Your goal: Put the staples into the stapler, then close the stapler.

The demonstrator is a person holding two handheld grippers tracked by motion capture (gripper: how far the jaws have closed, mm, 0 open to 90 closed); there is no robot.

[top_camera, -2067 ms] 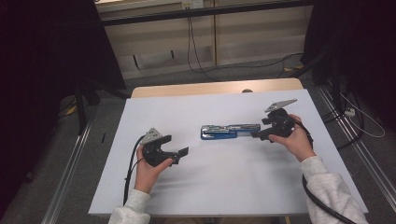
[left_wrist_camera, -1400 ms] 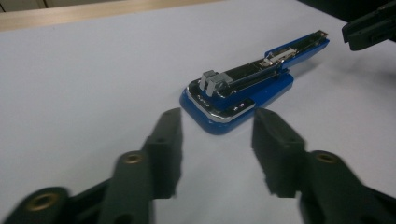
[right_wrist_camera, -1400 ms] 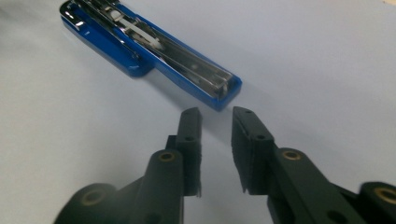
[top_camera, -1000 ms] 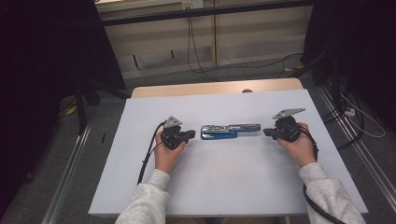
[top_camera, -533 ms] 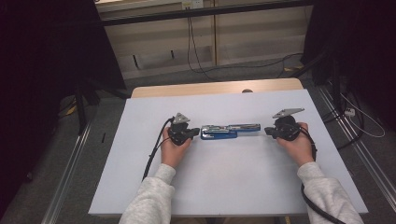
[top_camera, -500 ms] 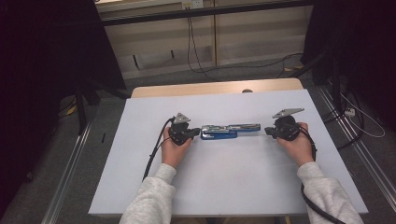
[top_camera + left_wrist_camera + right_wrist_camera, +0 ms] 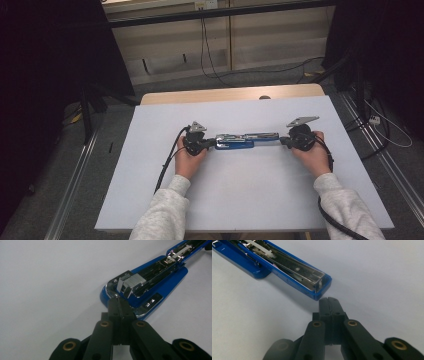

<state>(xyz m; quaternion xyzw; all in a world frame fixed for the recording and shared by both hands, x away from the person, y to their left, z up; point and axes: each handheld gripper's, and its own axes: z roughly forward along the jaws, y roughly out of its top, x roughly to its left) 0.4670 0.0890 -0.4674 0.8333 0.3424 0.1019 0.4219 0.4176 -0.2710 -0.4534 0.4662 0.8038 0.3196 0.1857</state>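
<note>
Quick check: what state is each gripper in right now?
Left gripper: shut, holding nothing, tips at the stapler's staple end.
Right gripper: shut, holding nothing, tips just short of the stapler's other end.

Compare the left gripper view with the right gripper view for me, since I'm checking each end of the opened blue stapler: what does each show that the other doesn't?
The left gripper view shows the opened blue metal stapler's base end, with a block of silver staples in the chrome channel and the shut left gripper at its rim. The right gripper view shows the flipped-open arm's tip, just ahead of the shut right gripper. Both share the white tabletop.
</note>
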